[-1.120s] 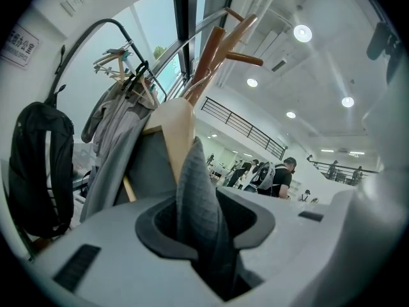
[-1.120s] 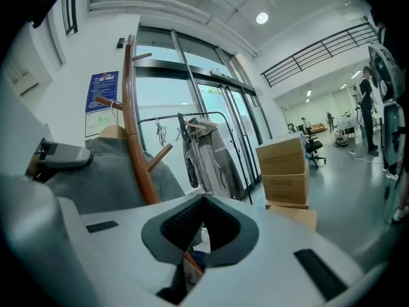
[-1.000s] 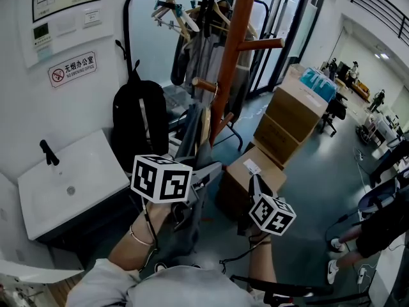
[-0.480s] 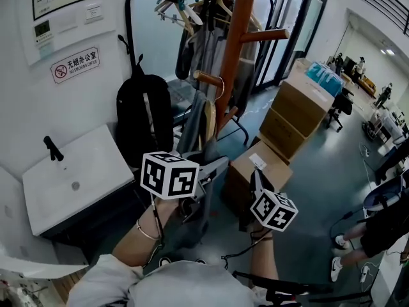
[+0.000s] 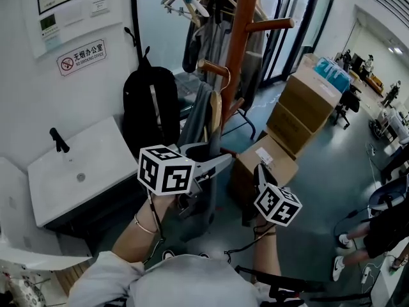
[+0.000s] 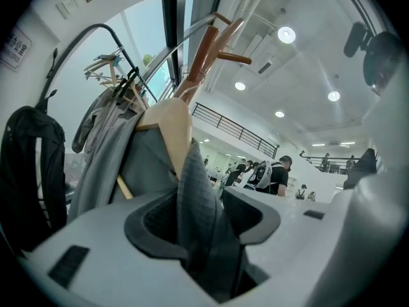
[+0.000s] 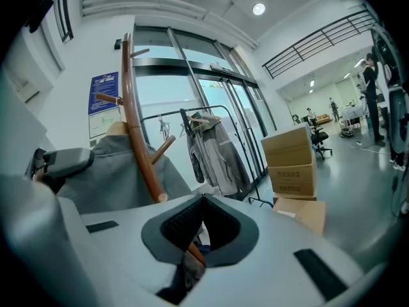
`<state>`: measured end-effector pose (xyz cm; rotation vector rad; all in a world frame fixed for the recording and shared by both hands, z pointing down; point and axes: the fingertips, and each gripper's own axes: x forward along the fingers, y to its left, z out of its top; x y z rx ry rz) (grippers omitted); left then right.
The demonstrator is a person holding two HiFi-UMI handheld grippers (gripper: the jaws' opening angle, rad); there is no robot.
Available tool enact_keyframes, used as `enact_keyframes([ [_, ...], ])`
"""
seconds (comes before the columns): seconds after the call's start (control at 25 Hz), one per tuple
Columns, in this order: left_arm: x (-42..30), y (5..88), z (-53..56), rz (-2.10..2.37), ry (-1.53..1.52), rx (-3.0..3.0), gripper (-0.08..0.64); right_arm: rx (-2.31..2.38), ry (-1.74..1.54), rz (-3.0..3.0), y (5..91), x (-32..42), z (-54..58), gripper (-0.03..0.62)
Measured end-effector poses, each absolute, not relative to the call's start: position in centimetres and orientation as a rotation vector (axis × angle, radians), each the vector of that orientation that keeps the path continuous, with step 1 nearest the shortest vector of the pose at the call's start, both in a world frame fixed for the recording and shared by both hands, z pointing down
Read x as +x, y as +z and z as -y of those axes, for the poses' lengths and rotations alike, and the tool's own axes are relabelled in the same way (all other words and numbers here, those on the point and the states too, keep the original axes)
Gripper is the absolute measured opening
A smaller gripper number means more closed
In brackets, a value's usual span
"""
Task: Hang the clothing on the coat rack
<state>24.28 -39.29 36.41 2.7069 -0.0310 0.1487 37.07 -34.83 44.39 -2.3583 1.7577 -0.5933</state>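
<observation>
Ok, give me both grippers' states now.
Left gripper: opening, fold of the grey fabric garment between its fingers.
Right gripper: fingers closed; cannot tell whether it holds anything.

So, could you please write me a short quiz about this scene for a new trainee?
1. What stands between the fingers of the left gripper?
A. a grey garment
B. a cardboard box
C. a black backpack
2. True or false: the grey garment is on a wooden hanger.
3. Fill in: in the head view, the cardboard boxes stand to the ____ of the coat rack.

Key
1. A. The fingers are opening, with a fold of the garment between them.
2. True.
3. right
</observation>
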Motion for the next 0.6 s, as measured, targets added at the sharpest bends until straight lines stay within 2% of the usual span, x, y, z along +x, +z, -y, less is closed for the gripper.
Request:
enact_keyframes([
  [0.6,21.1,36.3,39.0,0.12,0.077,2.709,0.204,-2.317,-0.617,-1.882,44.7,34.2,36.0,0.023],
])
